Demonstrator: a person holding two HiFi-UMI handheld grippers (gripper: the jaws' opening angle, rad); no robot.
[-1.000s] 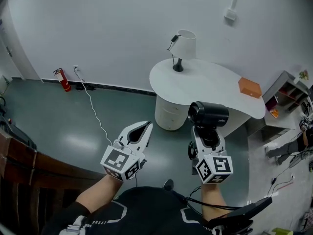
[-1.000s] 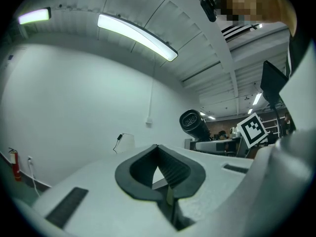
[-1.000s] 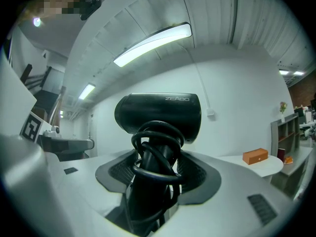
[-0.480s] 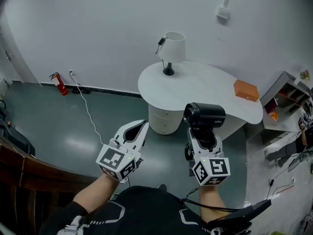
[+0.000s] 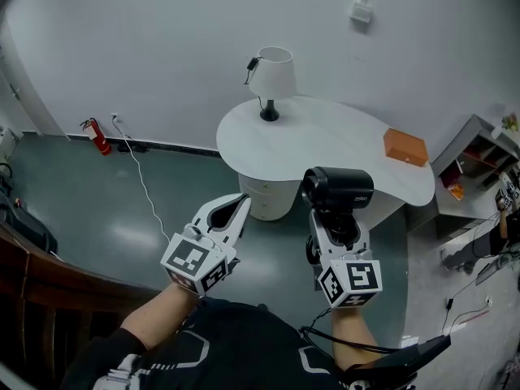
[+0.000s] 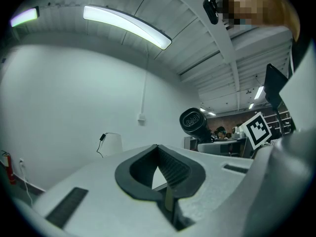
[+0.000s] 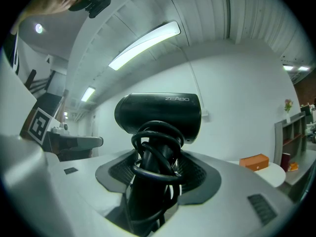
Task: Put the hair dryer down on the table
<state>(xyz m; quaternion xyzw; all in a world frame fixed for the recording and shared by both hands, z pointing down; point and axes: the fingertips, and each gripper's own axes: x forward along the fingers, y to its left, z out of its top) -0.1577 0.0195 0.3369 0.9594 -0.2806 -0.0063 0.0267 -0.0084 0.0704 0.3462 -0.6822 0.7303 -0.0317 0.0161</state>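
Observation:
The black hair dryer (image 5: 337, 189) stands upright in my right gripper (image 5: 339, 227), which is shut on its handle. A black cord is coiled round that handle (image 7: 154, 168). In the right gripper view the dryer's barrel (image 7: 158, 111) rises above the jaws. It hangs in the air at the near edge of the white table (image 5: 325, 140). My left gripper (image 5: 240, 205) is held to the left of the table's base, its jaws shut with nothing between them. The left gripper view shows the dryer (image 6: 193, 122) off to the right.
On the table stand a white lamp (image 5: 272, 78) at the back and an orange box (image 5: 405, 147) at the right. A white round cabinet (image 5: 264, 195) sits under it. A fire extinguisher (image 5: 97, 133) and cable lie at the left wall, shelves (image 5: 487, 149) at the right.
The table, lamp and orange box have slid left and nearer in the head view. Both grippers keep their places and the dryer stays gripped.

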